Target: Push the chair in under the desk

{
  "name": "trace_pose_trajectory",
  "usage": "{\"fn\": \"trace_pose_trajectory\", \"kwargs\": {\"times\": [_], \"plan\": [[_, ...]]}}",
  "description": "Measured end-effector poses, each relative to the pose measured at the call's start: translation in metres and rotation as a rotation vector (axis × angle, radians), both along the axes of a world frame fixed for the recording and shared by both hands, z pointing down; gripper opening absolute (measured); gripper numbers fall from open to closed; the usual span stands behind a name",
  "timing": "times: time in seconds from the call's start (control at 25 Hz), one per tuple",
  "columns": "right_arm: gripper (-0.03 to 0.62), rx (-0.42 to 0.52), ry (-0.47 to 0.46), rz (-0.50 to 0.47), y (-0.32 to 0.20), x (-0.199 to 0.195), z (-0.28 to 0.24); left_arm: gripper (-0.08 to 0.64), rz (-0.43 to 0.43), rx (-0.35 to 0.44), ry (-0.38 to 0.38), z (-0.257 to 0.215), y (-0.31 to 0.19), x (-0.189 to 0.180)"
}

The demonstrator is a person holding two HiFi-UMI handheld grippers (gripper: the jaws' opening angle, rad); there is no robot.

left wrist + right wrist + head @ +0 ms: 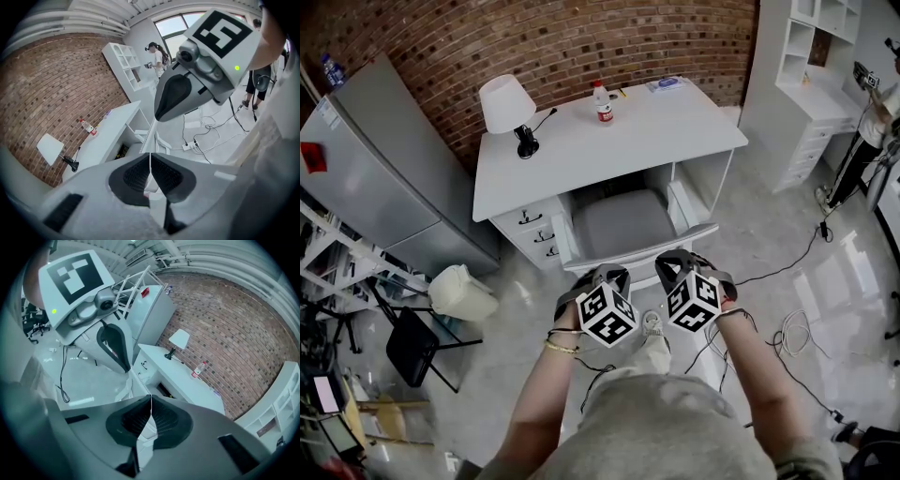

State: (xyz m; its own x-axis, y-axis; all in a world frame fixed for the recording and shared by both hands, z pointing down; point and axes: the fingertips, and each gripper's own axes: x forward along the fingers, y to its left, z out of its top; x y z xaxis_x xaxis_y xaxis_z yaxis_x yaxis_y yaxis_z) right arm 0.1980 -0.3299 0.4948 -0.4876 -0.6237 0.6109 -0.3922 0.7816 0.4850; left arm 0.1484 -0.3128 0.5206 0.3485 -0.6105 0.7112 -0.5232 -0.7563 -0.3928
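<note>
Left gripper [604, 274] and right gripper [679, 262] clenched on nothing, side by side. Straight ahead, just past both tips: chair [623, 225], back rail crosswise, desk [609, 141] beyond.

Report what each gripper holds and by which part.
Nothing is held. The left gripper and right gripper both have their jaws shut together, empty.

The chair [623, 225] has a white frame, white armrests and a grey seat pad. It stands upright, facing into the knee opening of the white counter [619, 141], with its back rail on the near side. How far the seat reaches under the top cannot be told. The counter has drawers [534, 230] left of the opening and stands against a brick wall [581, 37].
</note>
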Motion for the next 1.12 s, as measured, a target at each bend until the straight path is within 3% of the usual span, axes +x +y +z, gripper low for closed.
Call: {"fn": "trace_pose_trajectory", "kwargs": {"times": [0.32, 0.76, 1.12], "plan": [[0.008, -0.007, -0.1, 0.067, 0.014, -0.008, -0.011, 0.011, -0.056, 0.018, 0.101, -0.01, 0.009, 0.001], [0.008, -0.074, -0.407, 0.231, 0.028, 0.002, -0.038, 0.011, -0.164, 0.03, 0.335, -0.027, 0.023, 0.003], [0.008, -0.103, -0.584, 0.288, 0.04, 0.008, -0.055, 0.011, -0.23, 0.038, 0.506, -0.043, 0.037, 0.003]]}}
